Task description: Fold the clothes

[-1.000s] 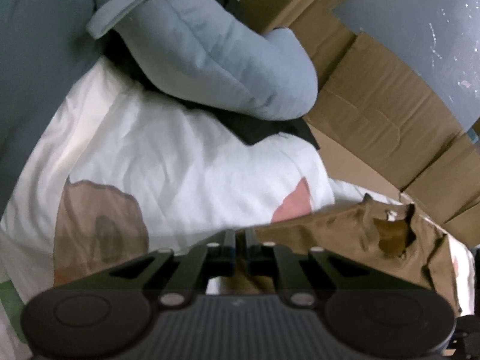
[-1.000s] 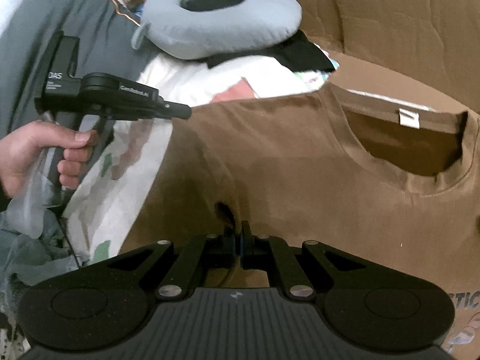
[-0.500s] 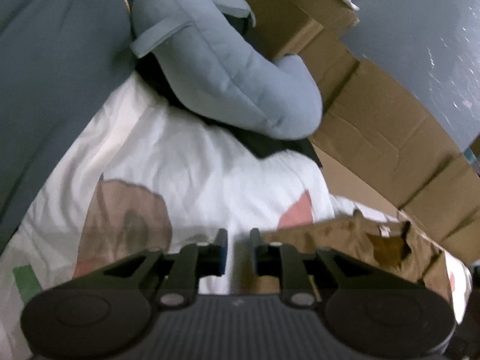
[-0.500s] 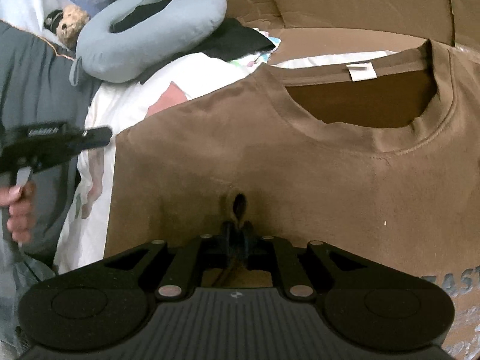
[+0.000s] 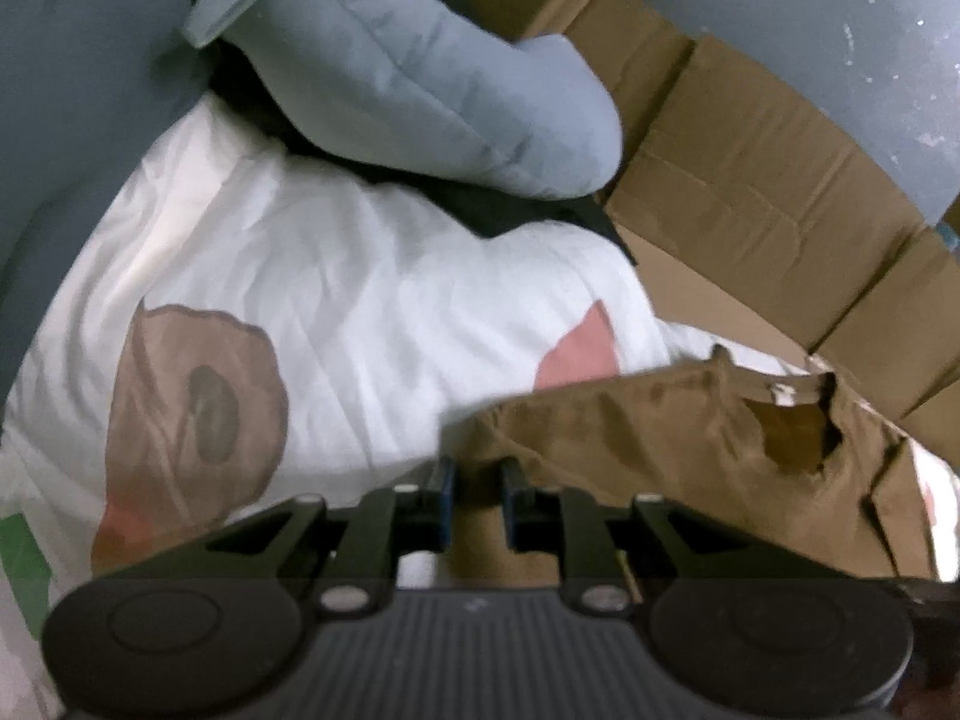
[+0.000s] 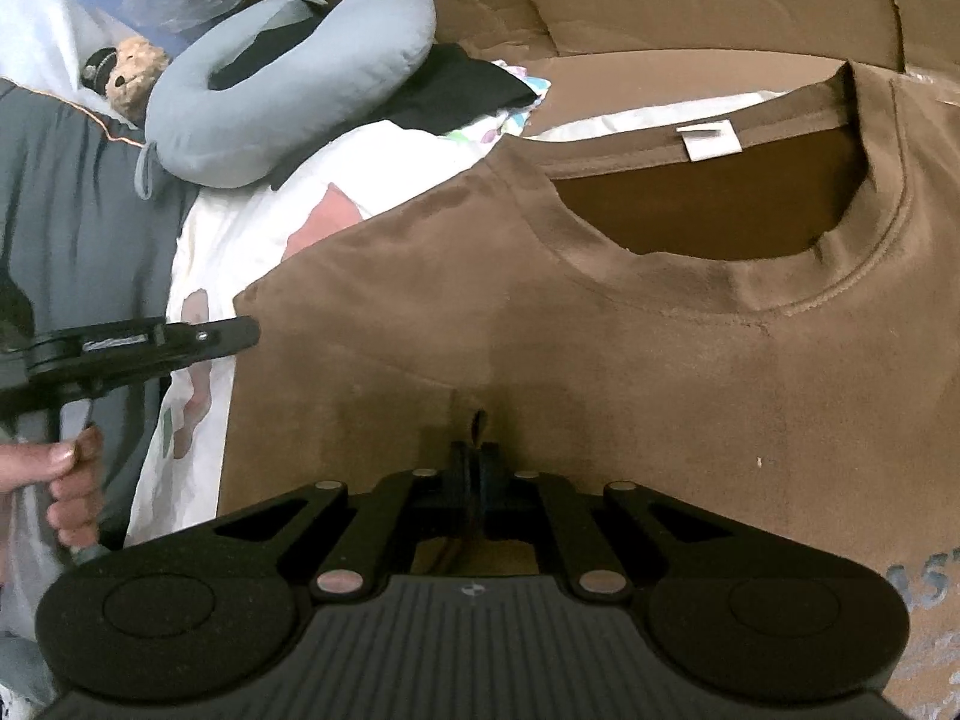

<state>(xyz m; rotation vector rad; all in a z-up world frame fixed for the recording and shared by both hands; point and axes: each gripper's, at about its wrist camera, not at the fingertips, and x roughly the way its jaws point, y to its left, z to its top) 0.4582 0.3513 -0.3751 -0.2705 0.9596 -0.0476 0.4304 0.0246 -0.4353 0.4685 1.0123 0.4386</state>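
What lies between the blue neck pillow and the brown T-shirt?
In the right wrist view, a dark folded garment lies under the neck pillow, then white printed bedding runs up to the brown T-shirt.

Both cameras sit on the hand-held tools and look steeply down from close range, the left one over the white printed sheet (image 5: 336, 300), the right one over the brown shirt (image 6: 600, 372), and both share, it seems, the blue neck pillow (image 5: 420, 72).
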